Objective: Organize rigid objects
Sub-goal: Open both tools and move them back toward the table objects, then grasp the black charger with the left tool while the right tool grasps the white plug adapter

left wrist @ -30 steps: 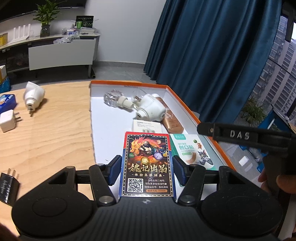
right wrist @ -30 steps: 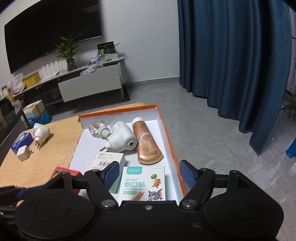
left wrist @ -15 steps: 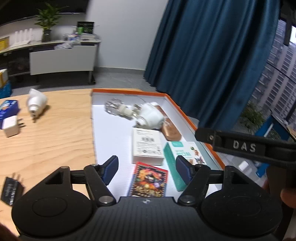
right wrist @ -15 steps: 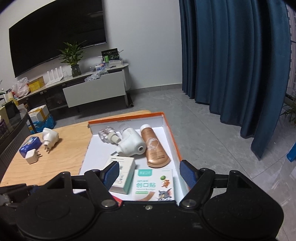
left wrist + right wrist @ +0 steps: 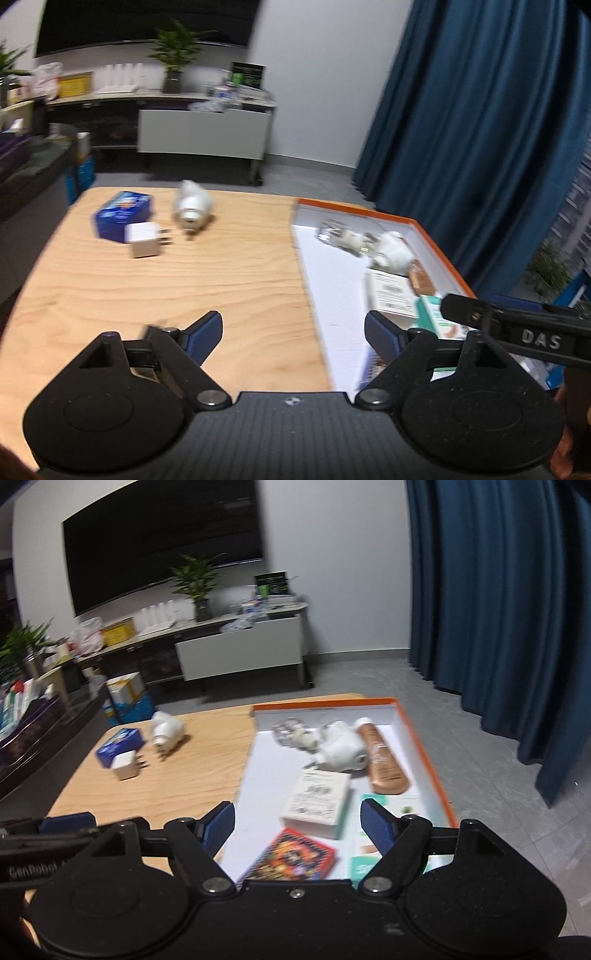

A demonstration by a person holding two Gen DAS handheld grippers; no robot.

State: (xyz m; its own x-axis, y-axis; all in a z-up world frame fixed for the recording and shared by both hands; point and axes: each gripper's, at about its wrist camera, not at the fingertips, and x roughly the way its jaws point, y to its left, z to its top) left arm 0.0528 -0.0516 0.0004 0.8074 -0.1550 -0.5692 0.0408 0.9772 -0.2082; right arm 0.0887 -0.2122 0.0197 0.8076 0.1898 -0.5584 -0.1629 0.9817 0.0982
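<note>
On smooth pale wood point(image 5: 229, 291), boxy white charger point(image 5: 144, 240)

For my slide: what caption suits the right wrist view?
Open right gripper above orange-rimmed tray of sorted items.

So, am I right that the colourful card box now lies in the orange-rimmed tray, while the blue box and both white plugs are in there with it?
Not quite. The card box does lie in the tray, but the blue box, the square white plug and the round white plug sit outside it, on the wooden table, as the right wrist view shows.
</note>
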